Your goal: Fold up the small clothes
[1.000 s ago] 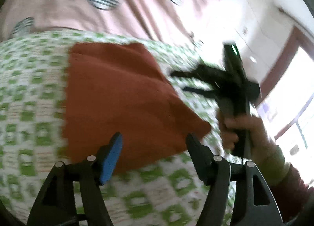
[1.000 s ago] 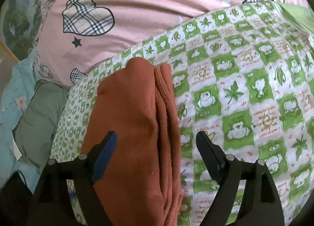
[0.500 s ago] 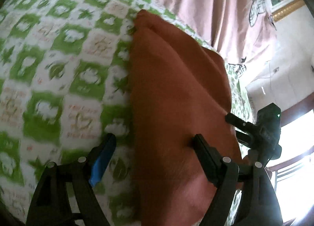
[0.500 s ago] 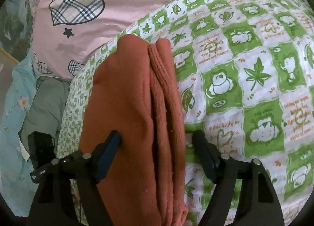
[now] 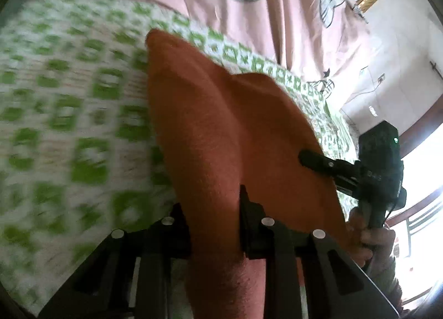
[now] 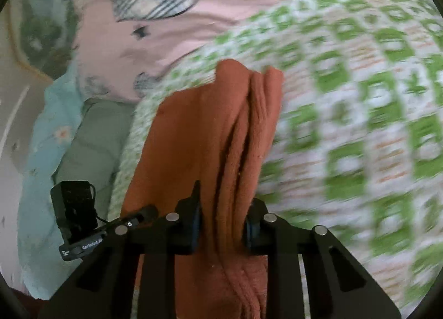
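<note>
Rust-orange knitted garment (image 5: 210, 136), folded lengthwise into a long, thick band with several stacked layers showing as parallel ridges along one edge (image 6: 249, 136). Lying on the green-and-white checked sheet (image 5: 77, 114), far end pointing toward the sheet's edge, near end bunched and lifted slightly off the sheet. Soft, fuzzy texture, no print or pattern visible.
</note>
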A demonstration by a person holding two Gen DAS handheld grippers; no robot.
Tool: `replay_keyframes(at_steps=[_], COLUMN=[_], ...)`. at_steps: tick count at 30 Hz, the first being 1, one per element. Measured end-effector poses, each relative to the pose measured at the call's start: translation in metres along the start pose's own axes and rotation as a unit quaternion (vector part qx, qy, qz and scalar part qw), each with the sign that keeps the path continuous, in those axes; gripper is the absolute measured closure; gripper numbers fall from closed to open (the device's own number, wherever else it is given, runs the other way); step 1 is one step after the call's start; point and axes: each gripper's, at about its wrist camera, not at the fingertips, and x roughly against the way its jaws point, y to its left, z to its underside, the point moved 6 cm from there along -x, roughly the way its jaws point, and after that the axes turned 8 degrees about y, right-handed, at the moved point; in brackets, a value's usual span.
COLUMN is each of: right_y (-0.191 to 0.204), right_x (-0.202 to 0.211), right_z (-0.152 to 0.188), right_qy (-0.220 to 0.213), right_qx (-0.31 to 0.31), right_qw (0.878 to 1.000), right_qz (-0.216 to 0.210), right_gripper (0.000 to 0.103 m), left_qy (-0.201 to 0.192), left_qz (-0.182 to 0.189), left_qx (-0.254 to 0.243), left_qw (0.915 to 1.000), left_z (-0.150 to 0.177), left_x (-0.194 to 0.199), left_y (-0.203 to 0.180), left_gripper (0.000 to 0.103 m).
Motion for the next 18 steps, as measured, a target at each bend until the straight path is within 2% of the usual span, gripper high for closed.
replay_keyframes(at_steps=[5,9,11,13,15,17,18], right_y=[0.054,0.078,0.08,0.073,0.067,0.064,0.065], right_x=[-0.043,-0.078,-0.096,-0.106,-0.109,-0.107,-0.103], right_z=[0.018,0.035,0.046,0.05,0.053,0.054,0.053], right_qy=[0.023,0.049,0.067,0.073,0.075,0.077,0.075], right_qx=[0.03,0.04,0.041,0.044,0.038,0.036,0.042], right_qw=[0.998,0.996,0.996,0.996,0.996,0.996,0.996], right_qz=[-0.047,-0.064,-0.049,-0.014,-0.005,0.001,0.017], right_gripper=[0.08,0.08,0.08,0.08,0.078,0.071,0.071], left_qy=[-0.027,-0.035,-0.028,-0.016,-0.005,-0.005,-0.005], left_qz=[-0.038,-0.055,-0.059,-0.063,-0.054,-0.036,-0.03], left_qx=[0.011,0.029,0.041,0.062,0.084,0.103,0.107], left_qw=[0.9989,0.9975,0.997,0.996,0.995,0.994,0.9938], left_z=[0.032,0.058,0.07,0.084,0.093,0.095,0.097], left_x=[0.078,0.116,0.117,0.112,0.102,0.102,0.103], left_y=[0.039,0.07,0.083,0.101,0.116,0.125,0.127], left_gripper=[0.078,0.078,0.078,0.077,0.071,0.068,0.064])
